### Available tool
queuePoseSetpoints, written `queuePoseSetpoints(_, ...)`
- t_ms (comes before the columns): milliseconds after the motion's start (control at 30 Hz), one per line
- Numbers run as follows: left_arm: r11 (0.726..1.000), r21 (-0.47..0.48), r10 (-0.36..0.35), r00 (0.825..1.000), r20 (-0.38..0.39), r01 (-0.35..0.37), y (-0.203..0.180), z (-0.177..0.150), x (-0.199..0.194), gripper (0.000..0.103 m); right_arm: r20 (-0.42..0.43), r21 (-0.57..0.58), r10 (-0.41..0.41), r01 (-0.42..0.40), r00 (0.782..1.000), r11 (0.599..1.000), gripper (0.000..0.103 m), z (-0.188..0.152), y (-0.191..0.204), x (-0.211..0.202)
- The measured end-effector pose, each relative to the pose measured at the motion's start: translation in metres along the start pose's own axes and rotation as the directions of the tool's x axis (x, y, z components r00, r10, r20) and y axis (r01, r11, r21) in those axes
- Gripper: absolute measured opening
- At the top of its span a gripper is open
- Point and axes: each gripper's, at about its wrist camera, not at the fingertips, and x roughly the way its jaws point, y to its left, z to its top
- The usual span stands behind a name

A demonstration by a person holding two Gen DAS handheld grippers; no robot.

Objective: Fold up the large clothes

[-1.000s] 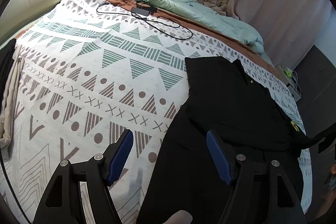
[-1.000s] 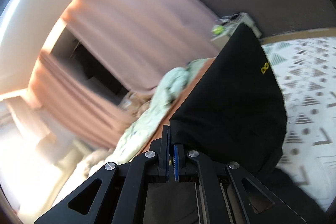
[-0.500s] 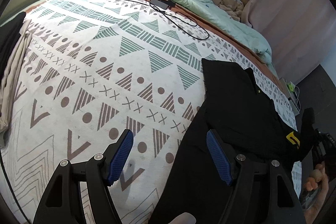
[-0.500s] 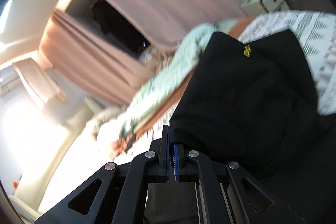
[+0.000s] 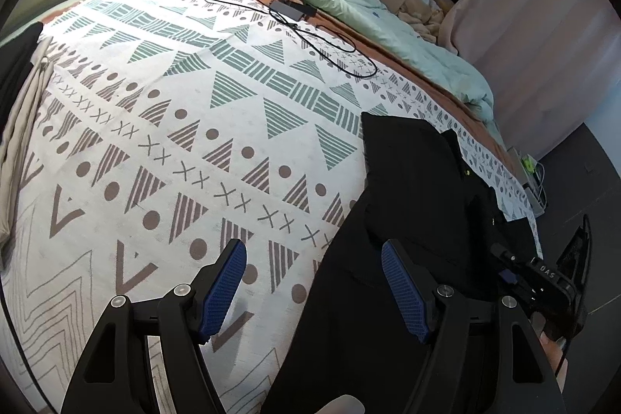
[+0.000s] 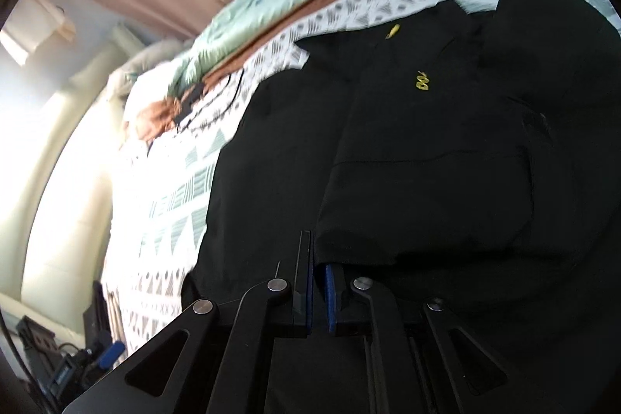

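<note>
A black garment (image 5: 419,189) lies spread on the patterned bedspread (image 5: 174,142), at the bed's right side. In the right wrist view its folded-over flap (image 6: 446,127) with a small yellow logo (image 6: 422,82) rests on the lower layer. My right gripper (image 6: 319,255) sits low at the flap's near edge. Its jaws are opening, a narrow gap shows between the blue pads, and the cloth edge lies at the tips without being pinched. My left gripper (image 5: 312,251) hovers open over the garment's left edge, holding nothing.
A black charger with a looped cable (image 5: 291,8) lies at the far side of the bed. A mint quilt (image 5: 388,26) is bunched along the far edge. Beige and dark clothes (image 5: 19,111) hang at the left edge. Curtains (image 5: 543,26) stand behind.
My right gripper swung down from the air to the bed, carrying the black flap, and laid it over the garment. Its pads, shut on the cloth before, have parted. The left gripper barely shifted.
</note>
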Motion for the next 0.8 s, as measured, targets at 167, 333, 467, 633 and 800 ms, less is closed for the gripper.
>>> queuePoseSetpoints(167,1.000,-0.005,-0.005,1.000,0.006,0.005,-0.002,0.000,-0.001,0.073,0.017,-0.034,0.090,-0.089,0.996,0.995,0.055,-0.019,0.013,-0.017)
queuePoseSetpoints(333,1.000,-0.003,-0.027,0.999,0.026,0.028,-0.016,0.000,-0.003,0.073,-0.017,-0.017,0.153,-0.153,0.988,0.988,0.056,-0.032,0.008,-0.039)
queuePoseSetpoints(467,0.999,0.030,-0.037,0.998,0.045,0.036,-0.039,-0.005,-0.004,0.073,0.017,0.020,0.150,-0.150,0.989,0.988,0.073,-0.037,-0.006,-0.063)
queuePoseSetpoints(633,0.992,0.118,-0.053,0.997,0.059,0.046,-0.076,-0.017,-0.003,0.073,0.096,0.111,0.147,-0.157,0.985,0.981,0.077,-0.046,-0.042,-0.090)
queuePoseSetpoints(800,0.961,0.275,-0.057,0.997,0.051,0.041,-0.124,-0.038,0.002,0.073,0.141,0.244,0.075,-0.108,0.987,0.964,0.077,-0.045,-0.092,-0.100)
